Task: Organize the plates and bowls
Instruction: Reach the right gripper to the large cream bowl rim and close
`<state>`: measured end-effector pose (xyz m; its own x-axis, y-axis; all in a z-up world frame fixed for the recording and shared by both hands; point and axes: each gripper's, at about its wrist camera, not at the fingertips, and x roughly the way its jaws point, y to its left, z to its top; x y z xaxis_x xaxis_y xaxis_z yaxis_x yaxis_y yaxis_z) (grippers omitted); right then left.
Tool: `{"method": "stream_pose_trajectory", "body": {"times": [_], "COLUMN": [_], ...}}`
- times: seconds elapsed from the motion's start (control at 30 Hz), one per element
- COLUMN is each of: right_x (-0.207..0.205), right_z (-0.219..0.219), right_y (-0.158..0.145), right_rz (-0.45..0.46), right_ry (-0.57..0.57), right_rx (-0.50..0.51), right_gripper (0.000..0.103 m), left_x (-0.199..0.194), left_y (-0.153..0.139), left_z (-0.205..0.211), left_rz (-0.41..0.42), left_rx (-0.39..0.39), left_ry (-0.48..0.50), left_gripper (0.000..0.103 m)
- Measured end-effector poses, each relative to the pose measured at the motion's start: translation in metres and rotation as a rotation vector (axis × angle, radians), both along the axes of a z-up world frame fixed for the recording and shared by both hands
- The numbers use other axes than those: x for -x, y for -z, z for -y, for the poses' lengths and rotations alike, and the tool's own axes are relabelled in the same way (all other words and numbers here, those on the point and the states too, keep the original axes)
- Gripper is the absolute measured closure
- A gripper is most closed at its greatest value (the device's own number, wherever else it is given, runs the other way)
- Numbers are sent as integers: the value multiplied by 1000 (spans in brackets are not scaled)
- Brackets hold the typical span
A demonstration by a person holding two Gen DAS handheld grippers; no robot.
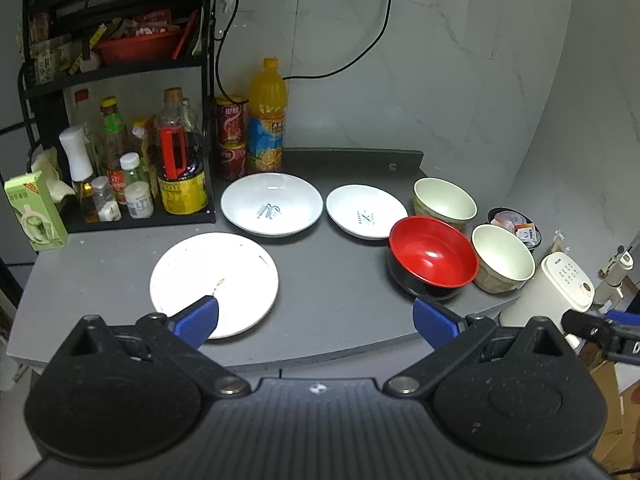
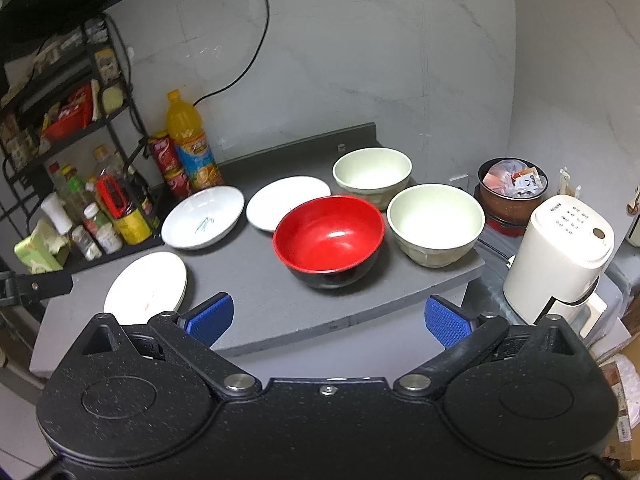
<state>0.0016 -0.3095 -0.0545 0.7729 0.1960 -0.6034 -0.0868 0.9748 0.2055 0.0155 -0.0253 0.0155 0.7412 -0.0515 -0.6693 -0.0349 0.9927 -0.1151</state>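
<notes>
Red bowl [image 2: 328, 240] mid tabletop [image 2: 256, 300]; 2 pale bowls [image 2: 436, 224] just right, 3 white plates [image 1: 214, 284] left. Hard, slick, breakable: grab by rim. L gripper [image 1: 316, 320] & R gripper [image 2: 328, 320] fingers wide apart, empty.

3 white plates [image 1: 214, 284] [image 1: 272, 204] [image 1: 366, 211] — 2 pale green bowls [image 1: 444, 200] [image 1: 502, 264] — 1 red bowl [image 1: 432, 258] at 3 o'clock.

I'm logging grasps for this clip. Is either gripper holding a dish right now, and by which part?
Nothing is held. The left gripper and right gripper are both open and empty, short of the grey countertop.
</notes>
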Motion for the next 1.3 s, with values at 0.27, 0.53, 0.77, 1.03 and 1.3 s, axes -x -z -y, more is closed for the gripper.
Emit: {"method": "stream_pose_trajectory", "body": {"times": [0.27,0.53,0.77,1.03,1.3], "right_x": [-24,-67,-104,-141,-171], "right_z": [15,30,43,59,72], "right_y": [6,12,14,23,34], "right_rz": [-3,-41,-54,-86,-114], "right_ry": [53,76,149,230,347], "right_rx": [-1,-7,-22,-47,-31], "right_gripper": [0,0,0,0,0], "left_x": [-22,-69,-127,-198,-258], "left_y": [-1,7,13,19,34], "left_z": [7,25,46,68,89], "left_rz": [3,5,-4,-38,-99], "left_rx": [29,30,32,47,55], "left_ry": [-5,16,80,149,215], "left_gripper": [1,1,1,1,3]}}
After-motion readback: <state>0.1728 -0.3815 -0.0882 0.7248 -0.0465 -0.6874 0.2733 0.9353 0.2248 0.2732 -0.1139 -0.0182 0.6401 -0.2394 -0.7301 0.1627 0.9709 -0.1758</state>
